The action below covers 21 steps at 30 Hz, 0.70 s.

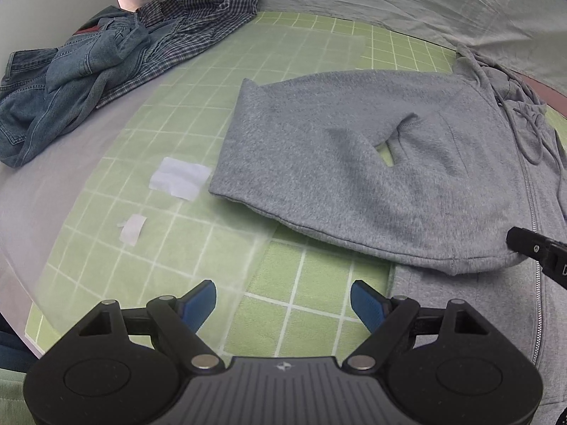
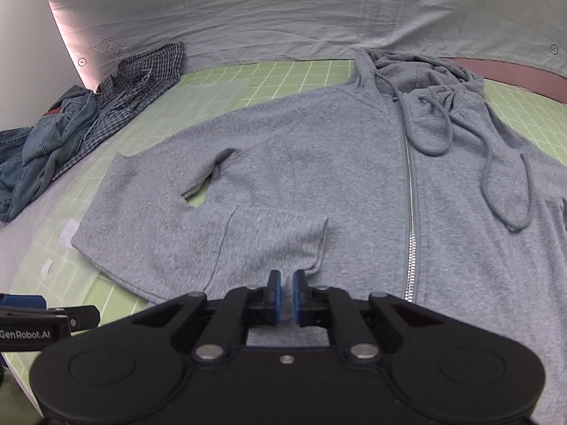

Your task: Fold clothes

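Across the middle of the right wrist frame, the grey hoodie is lying flat on the green grid mat. Low centre, the right claw is pinching the hoodie's folded sleeve, jaws nearly closed. The left claw is hovering wide open, holding nothing, over bare mat.

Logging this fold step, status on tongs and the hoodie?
Left tongs open, over green grid mat. Right tongs shut on grey zip-up fleece hoodie, sleeve folded across front. Denim and checked shirt pile off to the side, nothing blocking.
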Tool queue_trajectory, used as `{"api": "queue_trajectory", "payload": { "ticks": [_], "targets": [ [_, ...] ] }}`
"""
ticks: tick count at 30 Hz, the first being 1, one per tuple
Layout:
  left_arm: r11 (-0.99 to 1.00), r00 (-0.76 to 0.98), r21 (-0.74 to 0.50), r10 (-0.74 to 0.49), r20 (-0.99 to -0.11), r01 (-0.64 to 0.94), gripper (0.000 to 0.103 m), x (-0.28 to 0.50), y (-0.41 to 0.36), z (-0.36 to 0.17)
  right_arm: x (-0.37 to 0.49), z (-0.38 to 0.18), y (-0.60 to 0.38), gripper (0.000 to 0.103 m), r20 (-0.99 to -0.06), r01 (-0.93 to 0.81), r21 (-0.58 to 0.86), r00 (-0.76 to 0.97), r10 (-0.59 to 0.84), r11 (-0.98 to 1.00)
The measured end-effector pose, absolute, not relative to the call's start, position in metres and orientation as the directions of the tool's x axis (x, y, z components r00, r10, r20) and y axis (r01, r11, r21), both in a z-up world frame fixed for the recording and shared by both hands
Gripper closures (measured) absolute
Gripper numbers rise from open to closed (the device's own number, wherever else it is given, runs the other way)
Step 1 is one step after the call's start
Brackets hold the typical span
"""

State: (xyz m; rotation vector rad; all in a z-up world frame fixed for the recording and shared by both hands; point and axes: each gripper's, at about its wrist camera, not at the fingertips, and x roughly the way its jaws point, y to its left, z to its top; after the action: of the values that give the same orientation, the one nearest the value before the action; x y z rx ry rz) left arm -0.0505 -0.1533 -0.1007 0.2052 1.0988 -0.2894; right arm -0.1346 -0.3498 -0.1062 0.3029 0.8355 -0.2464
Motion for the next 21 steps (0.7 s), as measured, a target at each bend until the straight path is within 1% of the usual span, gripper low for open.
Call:
{"api": "queue_trajectory", "payload": {
  "ticks": [4,10,14,21],
  "targets": [
    [0.947,0.421,0.027,-0.117,-0.899,0.321,0.019,-0.055,-0.170,-0.100,-0.142,-0.088,-0.367,0.097,-0.725,0.333,0.198,0.683,-0.091,0.922],
    [0.963,0.414,0.044,-0.072,-0.907,0.265,0.019,-0.055,-0.194,-0.105,-0.156,-0.061,-0.407,0.097,-0.687,0.355,0.212,0.717,-0.120,0.911],
    [0.976,0.404,0.051,-0.041,-0.914,0.213,0.019,-0.046,-0.207,-0.112,-0.166,-0.046,-0.443,0.097,-0.657,0.384,0.220,0.738,-0.155,0.897],
    [0.985,0.412,0.071,0.000,-0.911,0.156,0.018,-0.017,-0.232,-0.124,-0.183,-0.043,-0.516,0.098,-0.615,0.473,0.229,0.748,-0.250,0.851]
  ]
}}
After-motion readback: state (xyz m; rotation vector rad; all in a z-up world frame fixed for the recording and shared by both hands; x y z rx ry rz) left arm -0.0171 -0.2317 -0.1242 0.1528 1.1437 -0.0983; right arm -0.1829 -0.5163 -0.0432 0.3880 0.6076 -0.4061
